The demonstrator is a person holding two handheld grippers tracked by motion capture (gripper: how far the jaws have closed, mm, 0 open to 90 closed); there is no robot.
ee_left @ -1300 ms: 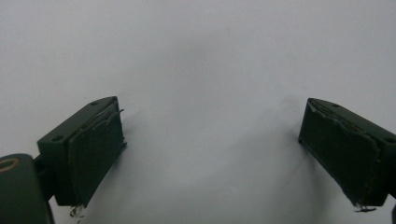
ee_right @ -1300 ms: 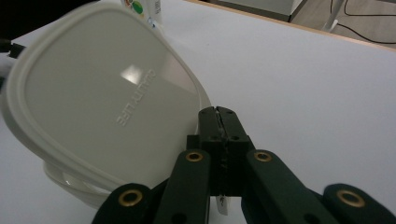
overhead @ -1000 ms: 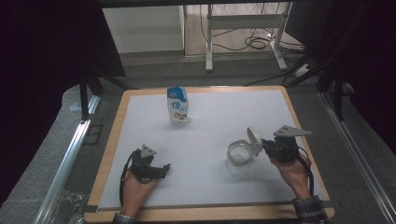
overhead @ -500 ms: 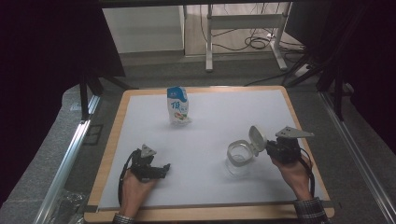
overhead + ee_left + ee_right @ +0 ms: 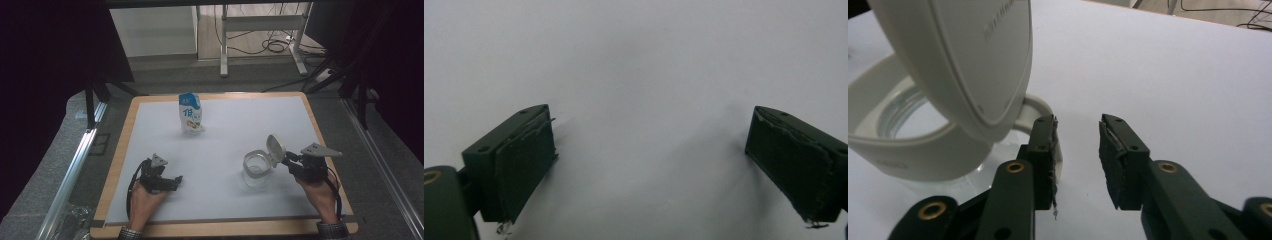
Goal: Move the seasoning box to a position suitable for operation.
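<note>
A clear jar [image 5: 256, 170] with a white rim stands at the right of the white board [image 5: 235, 120]. Its hinged white lid [image 5: 275, 148] is flipped up. My right gripper [image 5: 286, 160] sits just right of the lid, level with it. In the right gripper view the jaws [image 5: 1078, 150] have just been opening, and the gap between them is empty. The lid [image 5: 968, 60] and the jar rim [image 5: 903, 150] lie to their left. My left gripper [image 5: 176, 182] rests on the board at the front left, open, with bare white surface between its pads [image 5: 651, 150]. A blue and white pouch [image 5: 190, 114] stands upright at the back.
The board has a wooden border [image 5: 220, 227], and grey padding surrounds it. Metal rails [image 5: 75, 165] run along both sides. Beyond the far edge are desk legs [image 5: 224, 40] and floor cables [image 5: 272, 46]. Dark curtains hang left and right.
The right gripper's jaws have parted and drawn slightly back from the jar's lid, which stays raised. The left gripper and the pouch have not moved.
</note>
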